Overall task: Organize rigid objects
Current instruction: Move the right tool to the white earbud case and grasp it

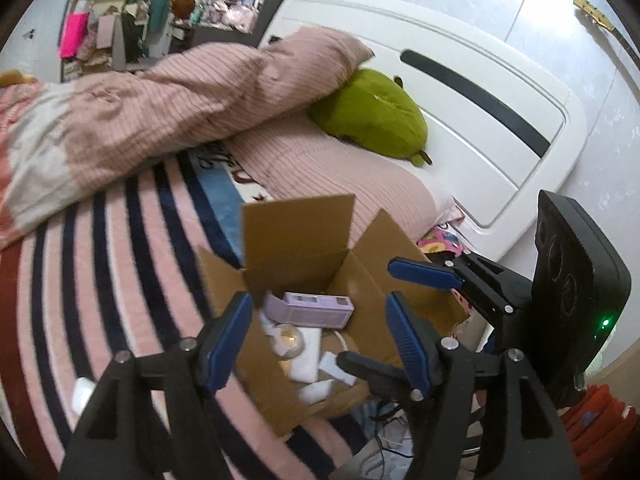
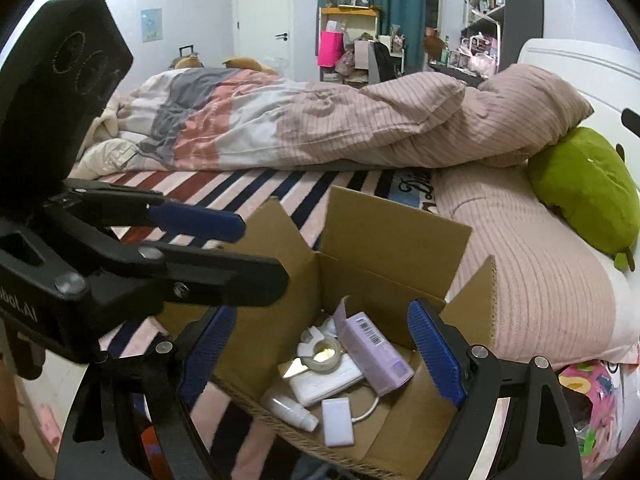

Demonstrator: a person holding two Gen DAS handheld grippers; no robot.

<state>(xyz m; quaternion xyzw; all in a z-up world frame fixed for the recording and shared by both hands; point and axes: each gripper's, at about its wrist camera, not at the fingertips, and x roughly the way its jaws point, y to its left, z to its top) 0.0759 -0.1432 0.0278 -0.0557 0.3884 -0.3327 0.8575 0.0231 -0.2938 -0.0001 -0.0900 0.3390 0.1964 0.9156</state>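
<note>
An open cardboard box (image 1: 272,392) (image 2: 276,336) sits on the striped bed. Inside lie a lilac carton (image 1: 316,310) (image 2: 376,356), a roll of clear tape (image 1: 289,340) (image 2: 324,356), a white case (image 2: 324,386), a small white bottle (image 2: 290,406) and a white adapter with a cable (image 2: 338,420). My left gripper (image 1: 316,340) hangs open and empty just above the box. My right gripper (image 2: 320,352) is open and empty over the box too. Each gripper shows in the other's view: the right one (image 1: 400,316), the left one (image 2: 256,248).
A small white object (image 1: 82,394) lies on the striped blanket (image 1: 100,280) to the left of the box. A rumpled pink duvet (image 2: 360,128), a pink pillow (image 2: 532,272) and a green plush (image 1: 372,114) (image 2: 588,196) lie behind. The white headboard (image 1: 460,120) is beyond.
</note>
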